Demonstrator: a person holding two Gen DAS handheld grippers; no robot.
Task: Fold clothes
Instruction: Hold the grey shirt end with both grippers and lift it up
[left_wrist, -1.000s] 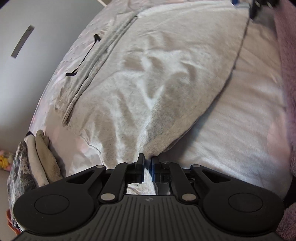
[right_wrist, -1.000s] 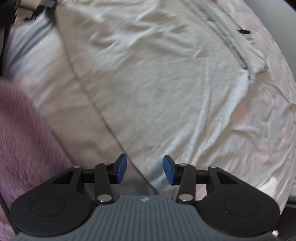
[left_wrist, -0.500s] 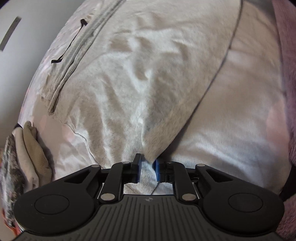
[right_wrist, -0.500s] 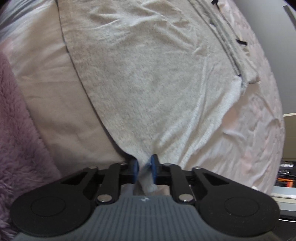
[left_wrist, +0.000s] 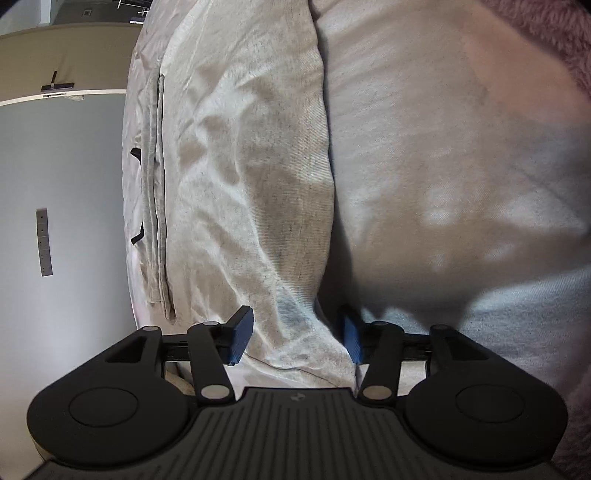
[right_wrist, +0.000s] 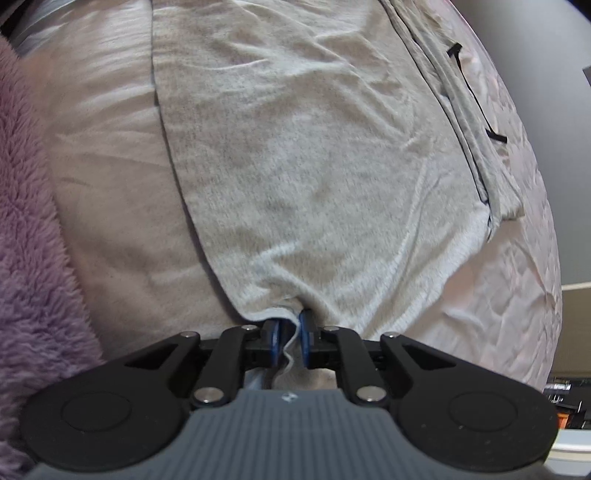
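- Now the grey garment (left_wrist: 251, 192) lies spread on the bed (left_wrist: 443, 166), one side along the bed's edge.
- Left gripper (left_wrist: 295, 338): jaws opening, well apart, the garment's corner between them untouched.
- Right gripper (right_wrist: 290, 341): jaws opening, narrow, the garment's hem between them.

a bedroom in a home. a bed (right_wrist: 517, 280) with a pale, creased sheet fills both views, with a fluffy mauve blanket (right_wrist: 33, 229) bunched at one side and a grey garment (right_wrist: 295, 155) spread flat on the sheet. beyond the bed's edge is a plain grey wall (left_wrist: 74, 184) with a socket strip (left_wrist: 43, 242).
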